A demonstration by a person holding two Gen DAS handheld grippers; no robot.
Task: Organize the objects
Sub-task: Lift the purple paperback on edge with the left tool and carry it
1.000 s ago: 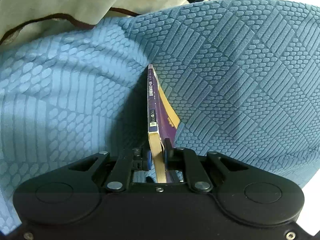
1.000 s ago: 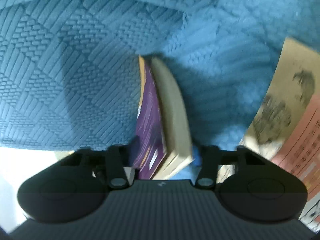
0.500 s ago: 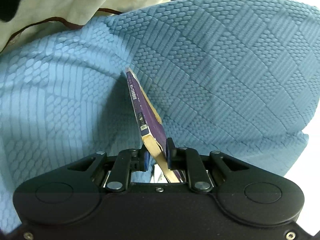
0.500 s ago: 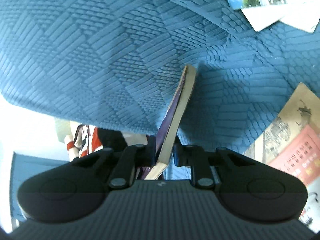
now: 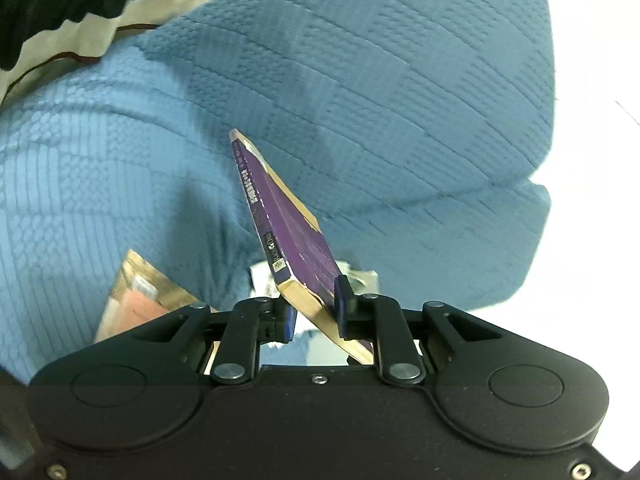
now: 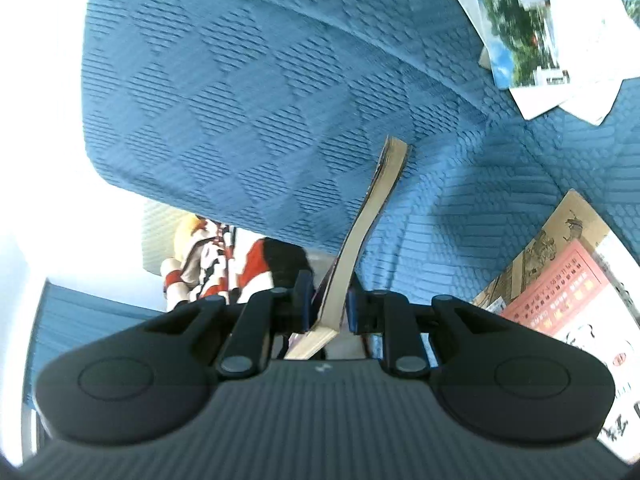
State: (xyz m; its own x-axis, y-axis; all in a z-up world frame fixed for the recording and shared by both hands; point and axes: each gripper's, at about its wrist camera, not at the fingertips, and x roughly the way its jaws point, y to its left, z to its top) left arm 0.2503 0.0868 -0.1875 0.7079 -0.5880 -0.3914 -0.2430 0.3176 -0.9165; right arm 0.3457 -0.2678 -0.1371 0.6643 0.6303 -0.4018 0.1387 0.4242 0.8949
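Purple paperback point(image 5: 296, 236) at frame centre, tilted, held off the blue textured cushion point(image 5: 400, 100). Left gripper point(image 5: 315, 312) clamps its lower end; right gripper point(image 6: 326, 300) is closed on its page edge point(image 6: 360, 240). Tan-and-pink booklet point(image 6: 560, 276) lies at right of the right view; photo prints point(image 6: 532, 28) at upper right.

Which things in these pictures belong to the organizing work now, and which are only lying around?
In the job:
- purple book, gripped by both claws
- left claw
- right claw

Lying about:
- beige and pink book on the blue sofa
- photo booklets
- red and white toy
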